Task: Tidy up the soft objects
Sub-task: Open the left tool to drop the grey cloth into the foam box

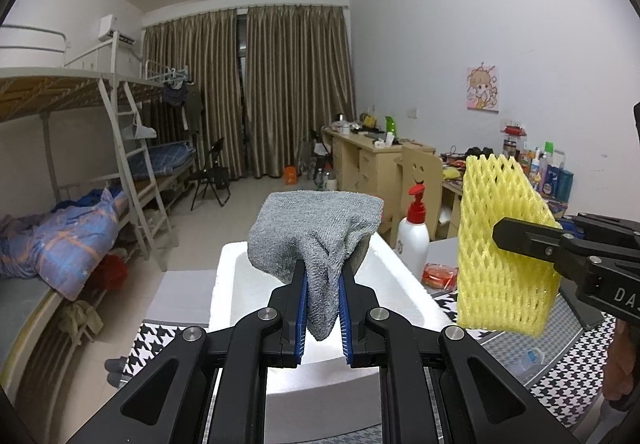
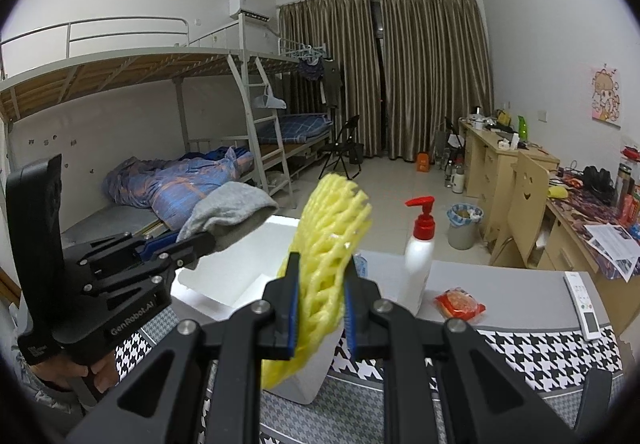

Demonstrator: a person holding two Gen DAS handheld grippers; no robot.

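Note:
My left gripper [image 1: 323, 276] is shut on a grey towel [image 1: 316, 232] and holds it above a white foam box [image 1: 230, 284]. My right gripper [image 2: 320, 268] is shut on a yellow foam net sleeve [image 2: 332, 228], held in the air over the box's near right side [image 2: 240, 280]. In the left wrist view the yellow sleeve [image 1: 504, 244] and the right gripper [image 1: 520, 240] are at the right. In the right wrist view the left gripper [image 2: 188, 244] with the grey towel [image 2: 228, 210] is at the left.
A white pump bottle with a red top [image 2: 420, 256] stands beside the box. A red snack packet [image 2: 460, 302] and a white remote [image 2: 584, 304] lie on the houndstooth-covered table [image 2: 540, 352]. Bunk beds stand left, desks and a chair right.

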